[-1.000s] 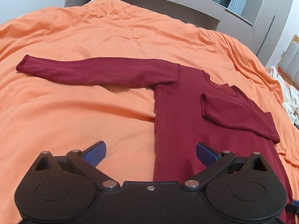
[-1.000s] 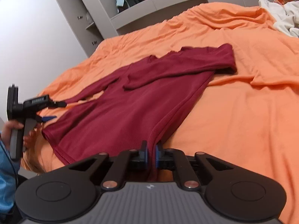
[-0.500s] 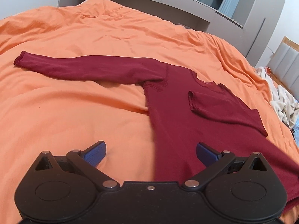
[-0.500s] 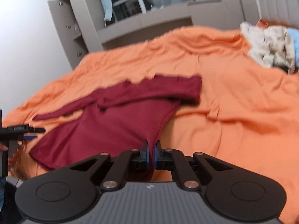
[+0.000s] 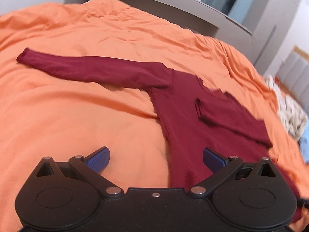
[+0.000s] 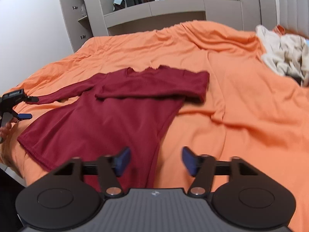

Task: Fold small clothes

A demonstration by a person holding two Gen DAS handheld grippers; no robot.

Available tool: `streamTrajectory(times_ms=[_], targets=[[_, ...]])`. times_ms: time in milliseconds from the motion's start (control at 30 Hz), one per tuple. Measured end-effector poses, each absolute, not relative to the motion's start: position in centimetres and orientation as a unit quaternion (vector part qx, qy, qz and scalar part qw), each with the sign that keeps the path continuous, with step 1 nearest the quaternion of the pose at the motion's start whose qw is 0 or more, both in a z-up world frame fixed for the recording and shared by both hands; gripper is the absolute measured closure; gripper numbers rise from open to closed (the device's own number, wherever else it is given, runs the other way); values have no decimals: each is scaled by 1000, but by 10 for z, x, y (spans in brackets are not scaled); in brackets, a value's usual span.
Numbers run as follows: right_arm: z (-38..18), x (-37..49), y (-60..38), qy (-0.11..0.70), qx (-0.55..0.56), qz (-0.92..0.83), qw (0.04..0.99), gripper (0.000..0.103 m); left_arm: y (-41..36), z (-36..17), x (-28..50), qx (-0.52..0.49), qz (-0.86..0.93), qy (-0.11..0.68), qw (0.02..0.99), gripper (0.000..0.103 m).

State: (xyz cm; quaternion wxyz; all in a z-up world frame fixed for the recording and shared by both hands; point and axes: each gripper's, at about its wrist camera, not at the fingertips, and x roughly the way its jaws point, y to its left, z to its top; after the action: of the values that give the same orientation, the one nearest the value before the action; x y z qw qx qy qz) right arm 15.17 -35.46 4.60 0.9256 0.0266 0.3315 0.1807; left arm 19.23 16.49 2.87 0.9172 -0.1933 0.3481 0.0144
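A dark red long-sleeved shirt [image 5: 185,119] lies flat on the orange bedcover [image 5: 67,119]. Its one sleeve [image 5: 92,70] stretches out to the left; the other sleeve [image 5: 229,116] is folded across the chest. My left gripper [image 5: 155,159] is open over the shirt's left side edge, with nothing pressed between its blue pads. In the right wrist view the same shirt [image 6: 108,119] spreads out ahead. My right gripper [image 6: 155,161] hovers over the shirt's right side edge; its jaws are opening and the pads do not press the cloth. The left gripper [image 6: 21,114] shows at the far left.
A heap of pale clothes [image 6: 285,58] lies at the bed's right side, seen too as a pale heap [image 5: 289,114]. Grey cabinets and shelves [image 6: 154,9] stand behind the bed. A person's hand [image 6: 5,129] holds the left gripper.
My right gripper was shut on the shirt's side edge and has let it go, its jaws now wide apart. The shirt's right side lies flatter. The left gripper stayed open and almost still.
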Motion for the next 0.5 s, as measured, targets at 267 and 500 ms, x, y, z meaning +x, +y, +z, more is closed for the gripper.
streamTrajectory(times_ms=[267, 500], targets=[[53, 210, -325, 294, 5, 215, 931, 0, 227, 22, 241, -292, 83, 313, 900, 1], [41, 272, -301, 273, 12, 250, 929, 0, 277, 7, 278, -315, 162, 280, 892, 1]])
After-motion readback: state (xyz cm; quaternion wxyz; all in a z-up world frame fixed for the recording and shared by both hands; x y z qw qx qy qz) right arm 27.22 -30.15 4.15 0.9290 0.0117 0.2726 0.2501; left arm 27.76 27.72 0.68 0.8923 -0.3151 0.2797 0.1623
